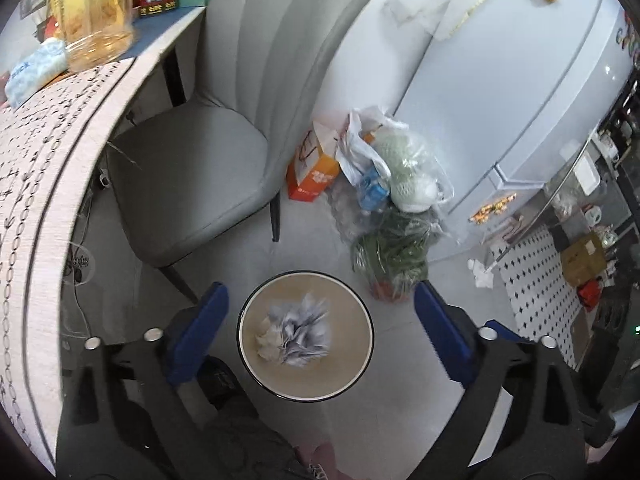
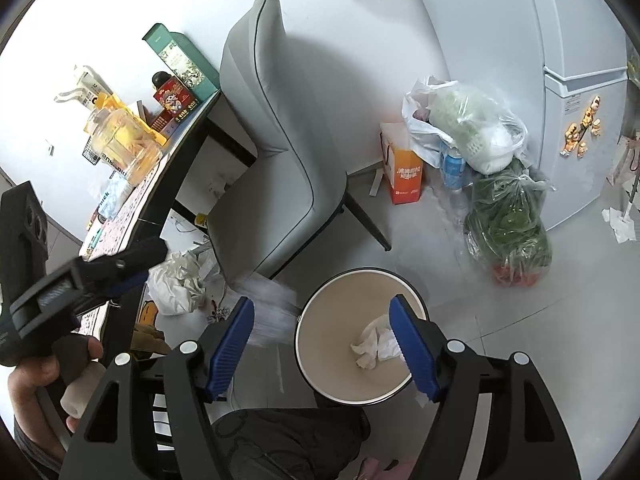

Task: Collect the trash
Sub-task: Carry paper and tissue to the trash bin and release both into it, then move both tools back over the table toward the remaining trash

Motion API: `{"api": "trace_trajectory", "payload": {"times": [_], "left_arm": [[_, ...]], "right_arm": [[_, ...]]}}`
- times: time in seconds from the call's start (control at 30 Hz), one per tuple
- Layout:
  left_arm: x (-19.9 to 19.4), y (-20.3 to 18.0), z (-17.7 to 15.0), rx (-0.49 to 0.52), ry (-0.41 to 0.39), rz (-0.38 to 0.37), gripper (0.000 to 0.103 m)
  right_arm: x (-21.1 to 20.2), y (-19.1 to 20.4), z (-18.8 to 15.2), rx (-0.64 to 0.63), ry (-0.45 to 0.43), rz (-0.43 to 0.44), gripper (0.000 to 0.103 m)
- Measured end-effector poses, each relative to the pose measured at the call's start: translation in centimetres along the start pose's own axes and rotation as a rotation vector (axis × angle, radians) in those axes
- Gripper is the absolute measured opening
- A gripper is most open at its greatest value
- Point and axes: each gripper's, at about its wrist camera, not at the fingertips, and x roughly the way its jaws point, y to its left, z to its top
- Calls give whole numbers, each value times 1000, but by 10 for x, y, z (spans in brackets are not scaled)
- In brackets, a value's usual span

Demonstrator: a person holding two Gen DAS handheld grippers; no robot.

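Observation:
A round bin with a black rim (image 1: 256,380) and a beige inside stands on the floor below both tools. A crumpled tissue (image 1: 267,346) lies at its bottom, also seen in the right wrist view as a white tissue (image 2: 372,346). A blurred grey-white paper (image 1: 306,330) hangs in the air, over the bin in the left view. In the right view this paper (image 2: 272,308) shows beside the bin rim (image 2: 304,354). My left gripper (image 1: 320,291) stands wide open above the bin, nothing between its pads. My right gripper (image 2: 322,302) is open too, empty.
A grey chair (image 1: 200,152) stands pushed to a table (image 1: 32,208) with a jar (image 1: 94,12). Plastic bags of greens (image 2: 506,220) and an orange box (image 2: 404,176) sit by a white fridge (image 2: 568,100). Crumpled paper (image 2: 176,284) lies under the table. A person's hand (image 2: 32,384) is at lower left.

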Motion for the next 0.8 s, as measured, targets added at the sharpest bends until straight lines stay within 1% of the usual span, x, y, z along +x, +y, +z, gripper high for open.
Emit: {"api": "trace_trajectory", "payload": {"times": [0.2,0.37,0.5,0.6,0.67,0.8], "left_arm": [[-32,25,2,-59,-48,8,97],[-70,46,-4,-86,-106,23,97],[-102,66,-11,-121,-157,35,97],[-129,84,-19,-149,-201,59,97],[-142,94,-22,-165,-223,71,97],[-170,115,-32,-196,-273,90,97]], "right_arm": [[1,24,-2,-34,7,22,72],[-8,54,-2,-75,-14,38,82],[-17,80,-3,-117,-29,55,87],[-25,103,-4,-150,-42,75,90],[-31,119,-6,-171,-57,88,95],[-38,150,-9,-214,-74,96,95]]}}
